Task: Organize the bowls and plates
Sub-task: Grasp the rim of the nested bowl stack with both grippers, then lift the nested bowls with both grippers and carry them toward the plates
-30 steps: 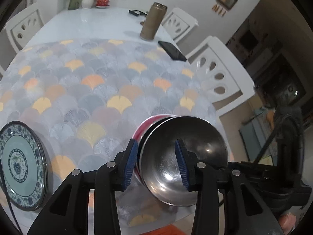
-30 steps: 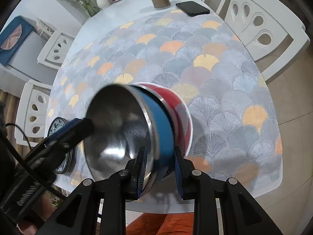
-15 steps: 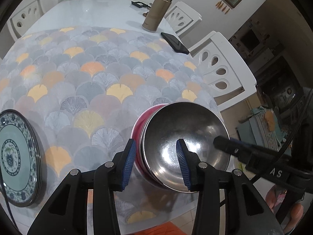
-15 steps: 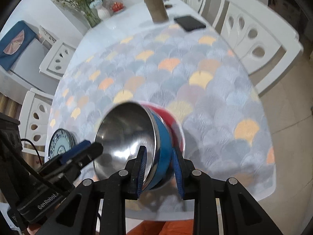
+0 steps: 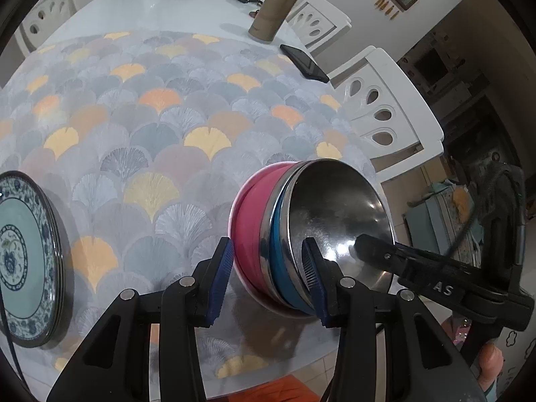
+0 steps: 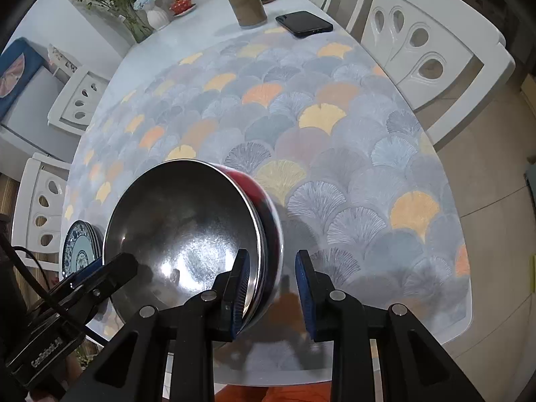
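A pink bowl point(image 5: 251, 227) with a blue, steel-lined bowl point(image 5: 279, 261) nested in it hangs tilted over the near right part of the patterned table point(image 5: 150, 117). My left gripper point(image 5: 268, 268) is shut on this stack, one pad on the pink outside and the other on the steel inside. My right gripper point(image 6: 272, 278) is shut across the opposite rim of the steel-lined bowl point(image 6: 187, 221), its left pad inside. One of its fingers point(image 5: 365, 249) shows inside the bowl in the left wrist view. A stack of blue-patterned plates point(image 5: 23, 258) lies at the table's near left.
A tan tumbler point(image 5: 274, 11) and a black phone point(image 5: 305, 63) stand at the far right of the table. A vase of flowers point(image 6: 157, 16) is at the far end. White chairs point(image 5: 385, 114) ring the table. The table's front edge lies just below both grippers.
The bowl stack has tipped so a blue band now shows in the left wrist view. The right gripper's finger has come further into the steel bowl. Both grips hold as before.
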Available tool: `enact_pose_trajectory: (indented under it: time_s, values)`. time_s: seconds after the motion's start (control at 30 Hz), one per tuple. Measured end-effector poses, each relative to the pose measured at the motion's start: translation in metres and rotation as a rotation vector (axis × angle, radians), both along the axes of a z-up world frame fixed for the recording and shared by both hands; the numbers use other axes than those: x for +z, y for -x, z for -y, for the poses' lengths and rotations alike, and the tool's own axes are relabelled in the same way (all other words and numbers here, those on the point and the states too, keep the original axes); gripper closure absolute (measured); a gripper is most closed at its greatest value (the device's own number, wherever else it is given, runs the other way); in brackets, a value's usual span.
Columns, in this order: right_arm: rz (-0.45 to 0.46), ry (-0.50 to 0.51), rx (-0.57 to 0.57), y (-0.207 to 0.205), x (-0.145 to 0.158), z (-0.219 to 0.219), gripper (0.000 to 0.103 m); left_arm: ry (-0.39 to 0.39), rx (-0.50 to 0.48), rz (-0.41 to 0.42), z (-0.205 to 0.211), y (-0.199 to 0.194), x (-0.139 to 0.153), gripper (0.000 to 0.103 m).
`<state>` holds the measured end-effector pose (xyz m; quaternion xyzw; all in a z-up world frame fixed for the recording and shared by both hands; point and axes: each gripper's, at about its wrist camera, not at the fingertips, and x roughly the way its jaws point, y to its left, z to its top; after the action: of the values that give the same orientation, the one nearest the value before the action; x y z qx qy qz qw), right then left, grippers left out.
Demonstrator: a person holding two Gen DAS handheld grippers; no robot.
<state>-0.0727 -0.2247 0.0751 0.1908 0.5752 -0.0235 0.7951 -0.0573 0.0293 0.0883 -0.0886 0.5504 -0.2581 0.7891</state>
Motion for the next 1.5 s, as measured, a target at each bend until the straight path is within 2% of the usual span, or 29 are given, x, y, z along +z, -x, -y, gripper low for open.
enact_pose_trajectory:
  time_s: [0.27,0.33,0.4,0.47,0.67,0.73,0.8,0.87,1.0,1.2,1.33,1.5]
  values:
    - [0.037,-0.01,0.014,0.004,0.017,-0.004,0.074,0.011,0.001,0.007,-0.003,0.003,0.006,0.063]
    - [0.044,-0.027,0.011,0.006,0.021,-0.003,0.066,0.016,-0.002,0.017,-0.003,0.004,0.011,0.063]
    - [0.057,-0.033,0.006,0.008,0.027,-0.002,0.051,0.023,-0.004,0.023,-0.004,0.006,0.015,0.063]
    - [0.078,-0.037,0.003,0.011,0.034,-0.001,0.05,0.031,-0.001,0.024,-0.006,0.008,0.018,0.063]
    - [0.112,-0.04,0.018,0.016,0.047,-0.002,0.049,0.047,0.016,0.023,-0.011,0.012,0.026,0.056]
    - [0.117,-0.069,0.011,0.019,0.048,0.001,0.049,0.081,0.012,0.03,-0.014,0.013,0.031,0.043]
    - [0.125,-0.093,0.003,0.021,0.05,0.002,0.047,0.13,0.021,0.026,-0.018,0.013,0.033,0.036]
    - [0.129,-0.144,-0.006,0.024,0.048,0.006,0.045,0.158,0.034,0.006,-0.021,0.012,0.032,0.036]
    - [0.114,-0.212,-0.043,0.029,0.043,0.016,0.043,0.162,0.045,-0.01,-0.022,0.011,0.028,0.036]
    - [0.084,-0.22,-0.038,0.023,0.035,0.021,0.034,0.154,0.043,-0.027,-0.014,0.005,0.022,0.036]
    - [0.065,-0.209,0.013,0.008,0.029,0.019,0.033,0.132,0.065,-0.061,-0.009,-0.006,0.009,0.036]
    - [0.017,-0.136,0.101,-0.012,0.011,0.014,0.033,0.098,0.116,-0.11,-0.002,-0.02,-0.012,0.036]
